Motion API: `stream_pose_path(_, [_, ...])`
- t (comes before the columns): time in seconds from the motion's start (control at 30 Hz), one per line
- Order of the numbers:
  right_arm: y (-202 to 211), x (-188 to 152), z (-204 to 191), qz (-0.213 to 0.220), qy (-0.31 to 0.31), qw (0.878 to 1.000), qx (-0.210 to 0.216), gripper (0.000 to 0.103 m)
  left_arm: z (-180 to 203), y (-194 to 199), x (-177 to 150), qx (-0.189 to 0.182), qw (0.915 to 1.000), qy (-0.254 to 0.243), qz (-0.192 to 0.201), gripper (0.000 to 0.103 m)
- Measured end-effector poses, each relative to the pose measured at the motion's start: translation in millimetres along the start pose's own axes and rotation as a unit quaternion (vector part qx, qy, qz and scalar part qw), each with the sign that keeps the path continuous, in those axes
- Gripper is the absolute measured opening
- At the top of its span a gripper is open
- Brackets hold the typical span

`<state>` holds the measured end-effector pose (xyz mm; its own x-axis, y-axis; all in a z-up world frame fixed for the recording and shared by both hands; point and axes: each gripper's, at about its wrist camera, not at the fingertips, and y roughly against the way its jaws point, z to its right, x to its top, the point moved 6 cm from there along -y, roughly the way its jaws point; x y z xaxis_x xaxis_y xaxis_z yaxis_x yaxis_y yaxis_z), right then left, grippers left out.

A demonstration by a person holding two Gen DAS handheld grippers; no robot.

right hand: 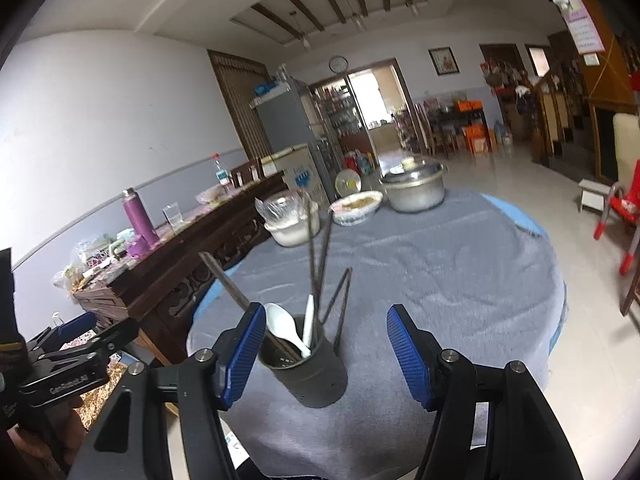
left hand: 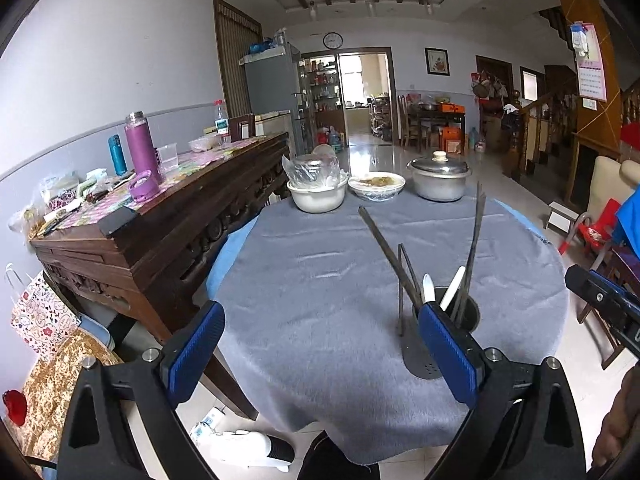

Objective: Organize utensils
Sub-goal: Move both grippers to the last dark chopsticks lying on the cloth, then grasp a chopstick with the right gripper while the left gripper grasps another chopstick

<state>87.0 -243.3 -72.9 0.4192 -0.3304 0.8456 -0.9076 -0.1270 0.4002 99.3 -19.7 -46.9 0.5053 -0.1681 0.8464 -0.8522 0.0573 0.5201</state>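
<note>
Dark perforated cylindrical utensil holder (right hand: 310, 372) standing upright on the grey fleece tablecloth (right hand: 440, 264) at the near edge of the round table, loaded with long dark chopsticks (right hand: 320, 256) and two white ceramic spoons (right hand: 285, 328). Probably light and rigid, but top-heavy: chopsticks splayed left, right and far, loose in the cup and likely to rattle or spill if tipped. Spoons smooth, likely slippery and breakable; chopsticks thin and stiff, awkward to pinch singly. Best taken low on the holder's wall, below the rim, kept upright; soft cloth underneath likely to drag and bunch. Right gripper (right hand: 326, 354) with blue ribbed pads spread wide, holder sitting between them nearer the left pad, nothing pinched. Left gripper (left hand: 320, 354) likewise wide and empty, holder (left hand: 460, 316) just beyond its right pad. White lidded bowl (left hand: 316, 196), patterned dish of food (left hand: 377, 186) and steel pot (left hand: 439, 176) well apart at the far side
</note>
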Motion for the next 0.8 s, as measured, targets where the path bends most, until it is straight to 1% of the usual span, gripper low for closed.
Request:
stream_pose_path(0.13, [-28.1, -1.2, 23.6, -0.028, -0.023, 0.999, 0.0, 0.067, -6.6, -27.0, -11.9, 0.012, 0.9995, 0.001, -0.029, 0.097])
stream_pose_path(0.2, [-45.2, -0.9, 38.9, -0.044, -0.033, 0.998, -0.007, 0.067, -12.2, -43.9, -19.3, 0.019, 0.9986, 0.004, -0.05, 0.097])
stream_pose_path(0.27, [-66.5, 0.0, 56.4, -0.069, -0.044, 0.997, -0.011, 0.066, -18.9, -60.8, -25.7, 0.026, 0.9975, 0.006, -0.066, 0.097])
stream_pose_path(0.33, [-86.0, 2.1, 69.8, -0.089, -0.053, 0.995, -0.011, 0.064, -25.7, -80.5, -31.3, 0.029, 0.996, 0.005, -0.085, 0.097])
stream_pose_path(0.43, [-124.3, 6.3, 85.6, -0.125, -0.061, 0.99, -0.003, 0.055, -35.9, -109.0, -38.5, 0.034, 0.9933, 0.005, -0.11, 0.097])
stream_pose_path(0.47, [-135.8, 7.2, 88.5, -0.135, -0.062, 0.989, 0.001, 0.053, -40.2, -119.8, -40.3, 0.037, 0.9922, 0.008, -0.119, 0.097])
stream_pose_path(0.5, [-155.9, 7.6, 91.6, -0.159, -0.06, 0.985, 0.007, 0.049, -45.0, -129.5, -41.2, 0.039, 0.991, 0.012, -0.127, 0.097])
stream_pose_path(0.53, [-167.5, 7.1, 91.9, -0.171, -0.058, 0.984, 0.011, 0.046, -48.4, -135.8, -42.0, 0.041, 0.9901, 0.017, -0.133, 0.097])
stream_pose_path(0.57, [-189.0, 6.7, 92.0, -0.194, -0.052, 0.979, 0.019, 0.042, -52.5, -142.8, -42.8, 0.04, 0.9891, 0.024, -0.139, 0.097])
stream_pose_path(0.6, [-202.2, 6.7, 90.9, -0.208, -0.05, 0.977, 0.023, 0.038, -56.3, -149.4, -42.6, 0.039, 0.9882, 0.032, -0.145, 0.097])
stream_pose_path(0.63, [-220.3, 7.2, 88.6, -0.224, -0.047, 0.973, 0.029, 0.037, -60.6, -156.3, -42.3, 0.036, 0.9873, 0.041, -0.149, 0.097])
stream_pose_path(0.7, [-245.3, 7.4, 84.6, -0.242, -0.044, 0.968, 0.037, 0.036, -68.5, -169.0, -40.3, 0.035, 0.9857, 0.053, -0.156, 0.097])
stream_pose_path(0.8, [-287.3, 9.3, 73.4, -0.271, -0.045, 0.96, 0.052, 0.036, -72.5, -180.8, -39.6, 0.033, 0.9844, 0.061, -0.162, 0.097])
